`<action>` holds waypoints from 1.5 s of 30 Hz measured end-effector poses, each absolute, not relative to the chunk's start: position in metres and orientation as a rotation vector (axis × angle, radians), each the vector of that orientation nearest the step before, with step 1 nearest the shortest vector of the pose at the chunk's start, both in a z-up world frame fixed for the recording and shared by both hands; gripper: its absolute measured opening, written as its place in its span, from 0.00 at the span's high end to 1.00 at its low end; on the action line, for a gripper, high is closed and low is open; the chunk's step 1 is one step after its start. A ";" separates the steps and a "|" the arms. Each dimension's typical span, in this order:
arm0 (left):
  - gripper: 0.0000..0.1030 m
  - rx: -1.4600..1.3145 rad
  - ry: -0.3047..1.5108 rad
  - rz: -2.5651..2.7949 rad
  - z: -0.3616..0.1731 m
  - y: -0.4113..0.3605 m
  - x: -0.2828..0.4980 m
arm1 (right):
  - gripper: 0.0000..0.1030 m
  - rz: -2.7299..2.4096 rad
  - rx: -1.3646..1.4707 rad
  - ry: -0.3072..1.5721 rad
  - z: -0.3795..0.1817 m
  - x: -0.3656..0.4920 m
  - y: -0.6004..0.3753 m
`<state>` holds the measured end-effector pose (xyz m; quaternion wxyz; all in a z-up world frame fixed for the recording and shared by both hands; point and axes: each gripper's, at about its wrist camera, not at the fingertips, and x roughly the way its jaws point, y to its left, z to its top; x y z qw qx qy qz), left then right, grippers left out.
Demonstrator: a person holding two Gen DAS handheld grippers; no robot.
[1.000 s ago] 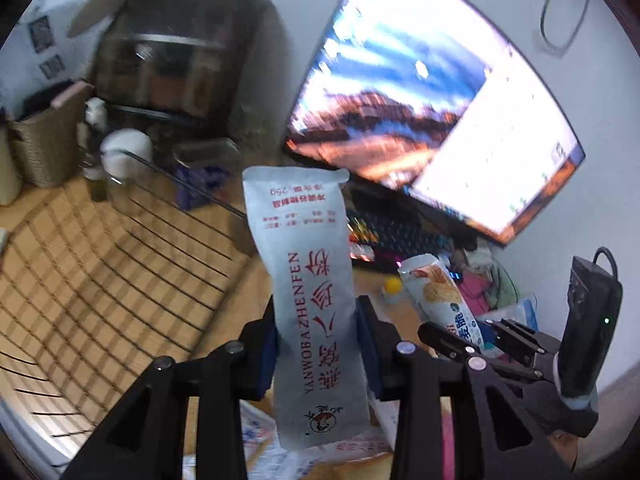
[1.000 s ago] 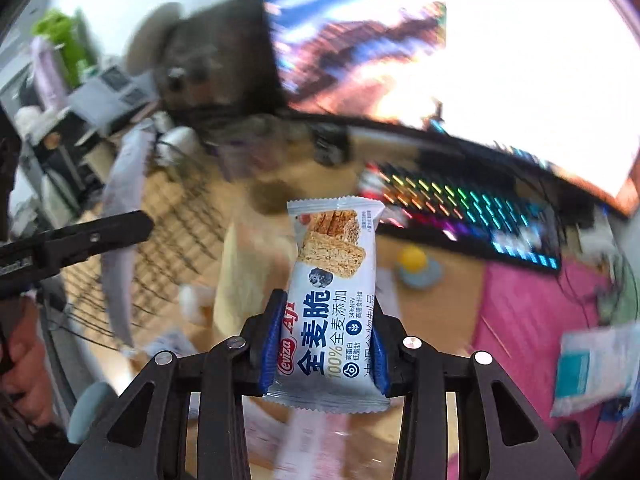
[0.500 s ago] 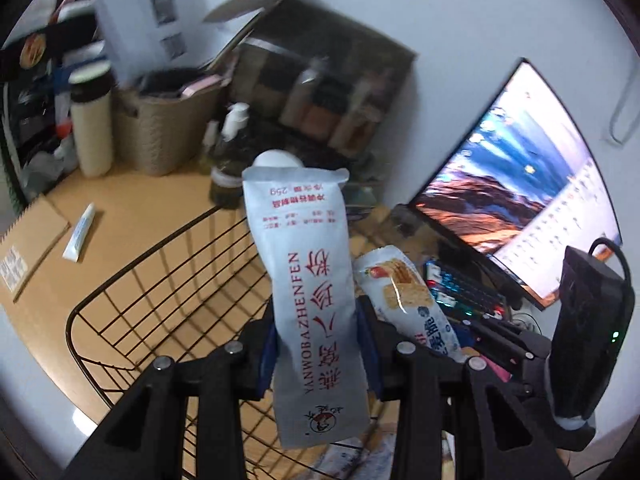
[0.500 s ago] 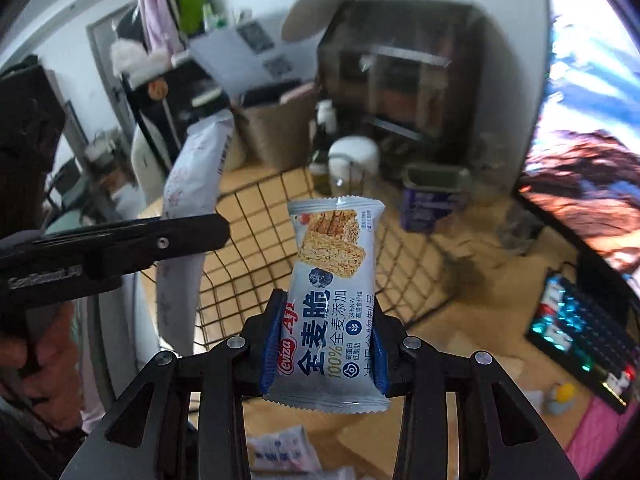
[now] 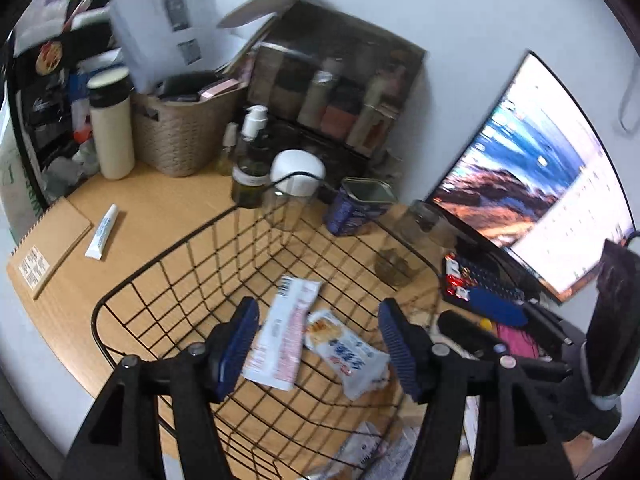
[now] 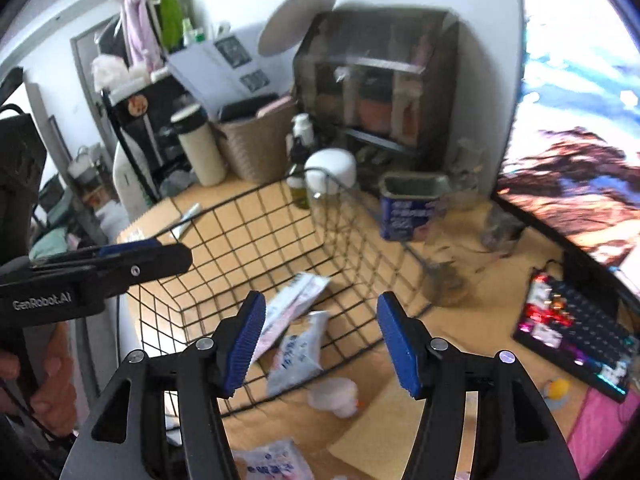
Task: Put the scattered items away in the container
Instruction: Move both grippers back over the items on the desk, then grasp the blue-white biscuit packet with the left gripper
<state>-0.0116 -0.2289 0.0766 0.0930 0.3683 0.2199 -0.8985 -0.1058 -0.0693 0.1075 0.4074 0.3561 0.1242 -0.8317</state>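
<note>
A black wire basket [image 5: 160, 280] [image 6: 256, 216] stands on the wooden desk. On its floor lie a long white sachet with red lettering [image 5: 282, 340] [image 6: 294, 300] and a white-and-blue cracker packet [image 5: 348, 354] [image 6: 298, 352]. My left gripper [image 5: 316, 344] hovers above the basket, its jaws opening and nothing between them. My right gripper [image 6: 320, 340] is over the basket's near rim, its jaws likewise opening and empty. The left gripper's fingers [image 6: 132, 258] show at the left of the right wrist view, with a hand below.
More white packets [image 6: 272, 464] and a crumpled white lump [image 6: 334, 396] lie on the desk outside the basket. Behind it stand a pump bottle [image 5: 250, 160], a blue tin [image 5: 356, 208], a woven bin [image 5: 180, 136] and a flask [image 5: 112, 128]. A keyboard [image 6: 576, 328] and monitor [image 5: 532, 184] are at right.
Both grippers swung over the basket, then opened. The white sachet dropped from the left one and the cracker packet from the right; both now lie in the basket.
</note>
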 end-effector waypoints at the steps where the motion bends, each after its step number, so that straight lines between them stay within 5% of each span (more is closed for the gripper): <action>1: 0.31 1.095 0.622 -2.691 0.081 -0.219 -0.009 | 0.39 -2.119 0.876 0.299 0.113 -0.102 -0.058; 9: 0.27 1.322 0.338 -2.914 0.082 -0.101 0.014 | 0.30 -2.380 0.758 0.311 0.134 -0.052 0.063; 17: 0.27 1.636 0.049 -2.797 0.013 -0.015 0.040 | 0.30 -2.436 0.920 0.286 0.098 -0.013 0.165; 27: 0.27 1.803 0.211 -2.560 -0.043 -0.052 0.068 | 0.30 -2.295 1.101 0.254 0.021 0.011 0.185; 45: 0.26 1.865 0.197 -2.523 -0.078 -0.066 0.045 | 0.30 -1.789 1.183 0.231 -0.030 0.038 0.118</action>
